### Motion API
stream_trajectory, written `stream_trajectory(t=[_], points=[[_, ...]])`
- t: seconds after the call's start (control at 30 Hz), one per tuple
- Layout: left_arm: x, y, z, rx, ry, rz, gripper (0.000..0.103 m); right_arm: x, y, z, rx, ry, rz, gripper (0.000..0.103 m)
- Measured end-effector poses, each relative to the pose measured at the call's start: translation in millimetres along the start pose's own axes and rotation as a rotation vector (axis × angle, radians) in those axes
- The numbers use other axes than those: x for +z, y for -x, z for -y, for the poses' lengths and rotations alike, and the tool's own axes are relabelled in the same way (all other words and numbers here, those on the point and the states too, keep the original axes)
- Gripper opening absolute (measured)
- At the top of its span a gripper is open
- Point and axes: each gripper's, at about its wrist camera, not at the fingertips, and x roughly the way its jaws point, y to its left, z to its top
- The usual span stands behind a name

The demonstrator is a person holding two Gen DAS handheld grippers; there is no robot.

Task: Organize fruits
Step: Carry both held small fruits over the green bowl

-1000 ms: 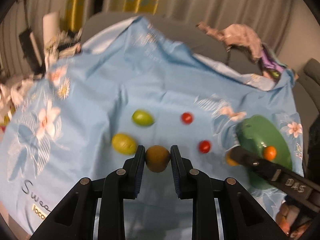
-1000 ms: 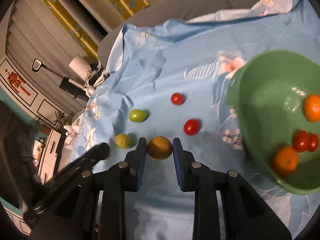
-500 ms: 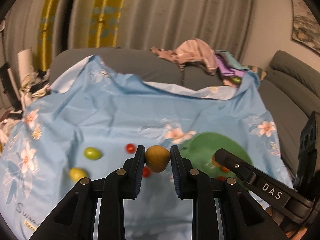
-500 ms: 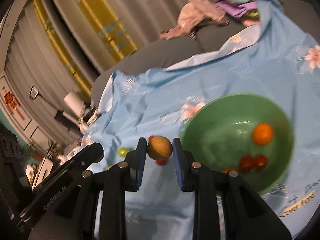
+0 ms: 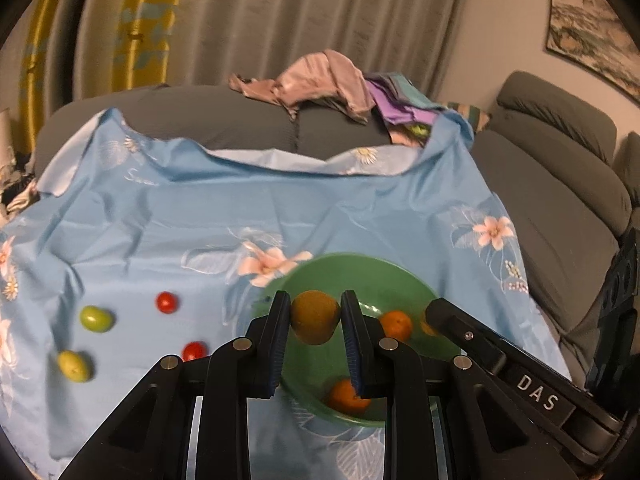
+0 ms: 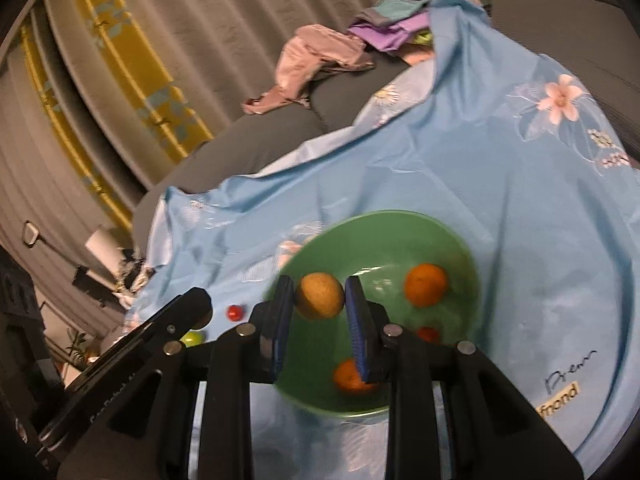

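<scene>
two brown fruits pinched and hanging over the green bowl

left wrist view: left gripper (image 5: 315, 320) jaws nearly closed on a brown fruit (image 5: 314, 317) at its widest middle, above the green bowl (image 5: 412, 288); it looks firm, light, round, likely to roll. oranges (image 5: 396, 325) lie below; tomatoes (image 5: 166, 302) and green fruit (image 5: 96, 319) sit far left on the blue cloth (image 5: 360, 216). right wrist view: right gripper (image 6: 320, 300) jaws nearly closed on a second brown fruit (image 6: 320, 295) over the bowl (image 6: 400, 232); an orange (image 6: 425, 284) to its right, the other gripper's finger close on the left.
</scene>
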Motion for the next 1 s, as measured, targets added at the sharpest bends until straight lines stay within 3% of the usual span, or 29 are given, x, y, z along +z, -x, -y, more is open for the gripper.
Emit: stream_trajectory(t=[0.47,1.0], points=[[-19,-46,17,-0.067,-0.009,-0.157,0.024,-1,-24,30,-0.062,-0.059,-0.088,0.027],[-30,-61,21,-0.057,-0.033,-0.207,0.024,-3,-38,32,-0.112,-0.042,-0.146,0.028]])
